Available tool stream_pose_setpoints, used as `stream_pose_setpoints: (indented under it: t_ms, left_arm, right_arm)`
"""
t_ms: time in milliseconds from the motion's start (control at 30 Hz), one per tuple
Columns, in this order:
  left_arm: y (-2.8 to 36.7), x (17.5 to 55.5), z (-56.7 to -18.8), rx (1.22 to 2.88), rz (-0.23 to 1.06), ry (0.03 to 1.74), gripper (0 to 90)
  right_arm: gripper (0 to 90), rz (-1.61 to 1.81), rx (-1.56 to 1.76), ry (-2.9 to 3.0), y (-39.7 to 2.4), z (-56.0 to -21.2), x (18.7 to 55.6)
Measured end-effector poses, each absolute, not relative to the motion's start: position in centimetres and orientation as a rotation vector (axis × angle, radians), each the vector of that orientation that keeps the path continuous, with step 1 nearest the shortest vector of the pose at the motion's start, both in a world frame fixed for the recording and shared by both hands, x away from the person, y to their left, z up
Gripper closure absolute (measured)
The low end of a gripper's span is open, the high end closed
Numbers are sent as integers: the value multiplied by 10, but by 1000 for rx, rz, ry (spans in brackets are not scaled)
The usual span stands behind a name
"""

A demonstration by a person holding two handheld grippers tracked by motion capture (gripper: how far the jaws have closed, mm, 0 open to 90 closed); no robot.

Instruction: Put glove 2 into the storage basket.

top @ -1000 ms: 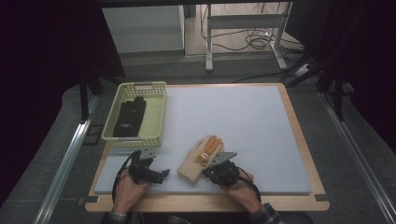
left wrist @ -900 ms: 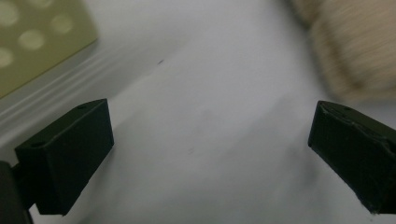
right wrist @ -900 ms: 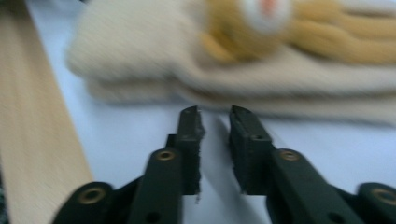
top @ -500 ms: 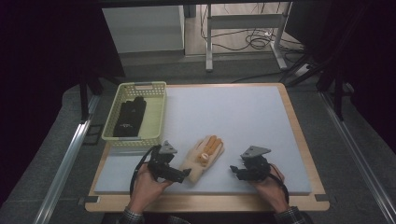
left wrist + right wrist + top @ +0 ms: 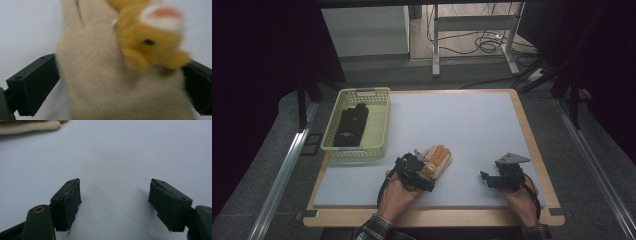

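Glove (image 5: 100, 75) sits between left gripper's (image 5: 419, 170) jaws, their pads flanking it.

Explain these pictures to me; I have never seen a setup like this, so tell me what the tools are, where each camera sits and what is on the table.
A person sits at a table and holds a hand-operated two-jaw tool in each hand. The wide picture comes from a fixed camera above; the other two come from cameras riding on the tools, looking along their black jaws. On the pale mat lies a beige glove with a fluffy orange animal on it. A yellow-green basket at the left holds a dark glove. The left gripper has the beige glove between its jaws; its own view shows the fabric filling the gap, though whether the pads press on it I cannot tell. The right gripper is open over bare mat; its jaws have just been opening.
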State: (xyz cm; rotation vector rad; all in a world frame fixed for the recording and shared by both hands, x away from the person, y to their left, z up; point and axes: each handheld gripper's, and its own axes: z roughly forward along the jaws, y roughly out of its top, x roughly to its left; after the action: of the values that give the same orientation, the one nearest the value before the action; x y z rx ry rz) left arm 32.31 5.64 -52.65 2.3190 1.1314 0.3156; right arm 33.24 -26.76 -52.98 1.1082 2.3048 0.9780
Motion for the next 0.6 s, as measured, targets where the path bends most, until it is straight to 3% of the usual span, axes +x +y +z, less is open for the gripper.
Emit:
stream_pose_setpoints:
  t_ms: [167, 233, 267, 300, 367, 400, 433, 467, 533, 600]
  left_arm:
    - [56, 324, -531, 2325, 299, 1136, 6]
    - [55, 323, -529, 2328, 289, 1130, 58]
    - [55, 322, -527, 2328, 285, 1121, 133]
    - [56, 322, -526, 2332, 285, 1116, 133]
    - [57, 321, -524, 2329, 282, 1110, 214]
    - [58, 321, -523, 2326, 286, 1111, 321]
    - [59, 321, -523, 2323, 286, 1107, 321]
    - [60, 321, -522, 2320, 287, 1103, 433]
    - [62, 321, -521, 2317, 277, 1102, 461]
    - [66, 321, -519, 2295, 235, 1100, 574]
  right_arm:
    - [230, 965, 1116, 2291, -271, -530, 335]
    - [222, 956, 1118, 2278, -274, -530, 336]
    - [213, 963, 1139, 2282, -275, -530, 338]
    - [213, 963, 1139, 2282, -275, -530, 338]
    - [211, 962, 1143, 2282, -275, -530, 338]
    - [210, 964, 1144, 2281, -275, -530, 338]
    - [210, 964, 1144, 2281, -275, -530, 338]
    - [210, 963, 1144, 2282, -275, -530, 338]
    - [210, 964, 1142, 2281, -275, -530, 338]
    - [210, 964, 1144, 2281, -275, -531, 338]
